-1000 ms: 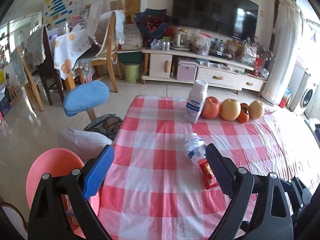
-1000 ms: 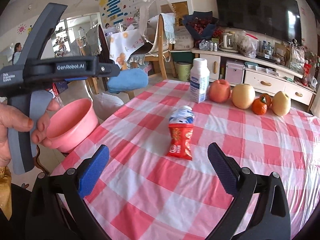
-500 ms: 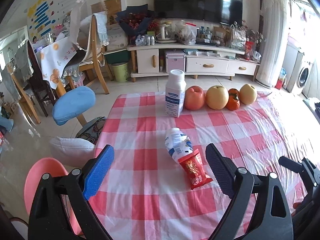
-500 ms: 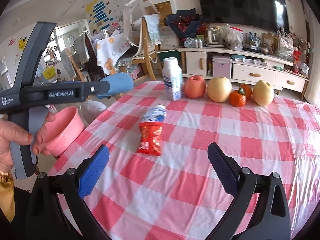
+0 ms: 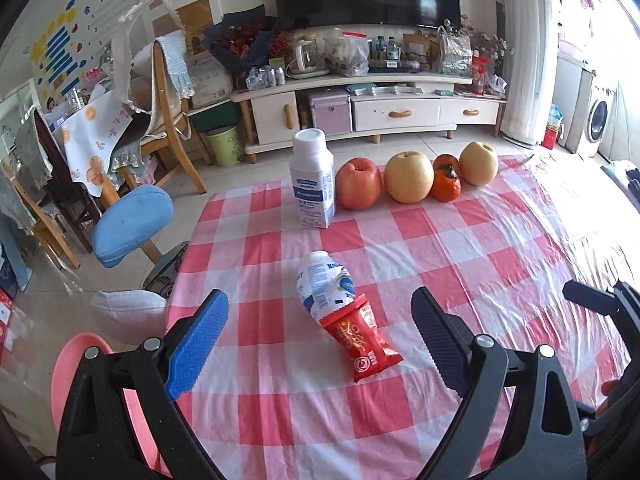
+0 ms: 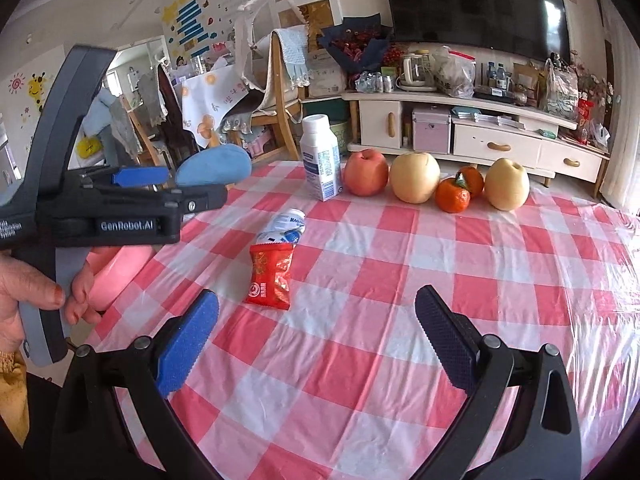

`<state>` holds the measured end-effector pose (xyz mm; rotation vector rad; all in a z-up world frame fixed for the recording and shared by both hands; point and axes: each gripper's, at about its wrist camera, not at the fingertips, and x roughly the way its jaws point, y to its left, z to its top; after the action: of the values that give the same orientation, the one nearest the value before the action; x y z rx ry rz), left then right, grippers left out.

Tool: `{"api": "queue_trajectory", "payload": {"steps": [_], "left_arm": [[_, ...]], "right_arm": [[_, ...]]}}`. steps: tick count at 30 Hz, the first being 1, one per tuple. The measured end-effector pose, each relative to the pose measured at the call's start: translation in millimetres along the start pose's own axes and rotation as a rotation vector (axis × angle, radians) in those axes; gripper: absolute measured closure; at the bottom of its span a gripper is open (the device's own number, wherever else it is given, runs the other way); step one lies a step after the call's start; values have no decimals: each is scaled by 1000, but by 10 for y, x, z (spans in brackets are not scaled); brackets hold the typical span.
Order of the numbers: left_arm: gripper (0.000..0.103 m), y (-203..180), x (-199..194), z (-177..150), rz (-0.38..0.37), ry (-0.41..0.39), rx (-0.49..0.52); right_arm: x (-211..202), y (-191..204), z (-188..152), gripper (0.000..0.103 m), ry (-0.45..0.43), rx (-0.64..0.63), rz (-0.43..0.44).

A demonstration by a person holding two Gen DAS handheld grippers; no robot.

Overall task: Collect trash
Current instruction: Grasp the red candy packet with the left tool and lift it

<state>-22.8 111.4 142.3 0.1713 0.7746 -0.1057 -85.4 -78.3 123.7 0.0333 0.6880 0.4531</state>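
Note:
A red snack wrapper lies on the red-and-white checked tablecloth, its top end touching a crushed white bottle. My left gripper hangs open above the table's near left part, and both pieces show between its fingers without touching them. In the right wrist view the wrapper and the crushed bottle lie ahead and to the left of my open, empty right gripper. A hand holds the left gripper at the left edge.
An upright white bottle stands at the table's far side beside a row of fruit: an apple, two pears and small orange fruits. A pink basin sits below the table's left edge. A blue chair stands to the left.
The left gripper has swung right over the table, so the wrapper and crushed bottle now sit centred between its fingers. The right gripper has drifted right. Both stayed open.

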Motion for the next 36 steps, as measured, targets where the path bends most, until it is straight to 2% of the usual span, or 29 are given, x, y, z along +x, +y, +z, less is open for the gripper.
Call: {"api": "queue_trajectory", "payload": {"steps": [9,13,22,26,33,36], "left_arm": [[11,-67,137,7,-22,51,5],[11,-136,230,-7,-10,82,34],[11,-191,383,16,-34,127,42],[11,-27,430,48,-82,141,-40],[11,291,617,67,-60,191,-152],[11,323,734,56,-111,223,-208]], "right_arm": [[-86,-242,77,4,-20,57,-9],[-99,-339,84,4,-9,82,-6],[-44,-460,69,4,21,102,-3],[-23,-509,51,4,36,114,-10],[31,-655,15,4,74,175,-11],[55,-702,5,4,89,191,-12]]}}
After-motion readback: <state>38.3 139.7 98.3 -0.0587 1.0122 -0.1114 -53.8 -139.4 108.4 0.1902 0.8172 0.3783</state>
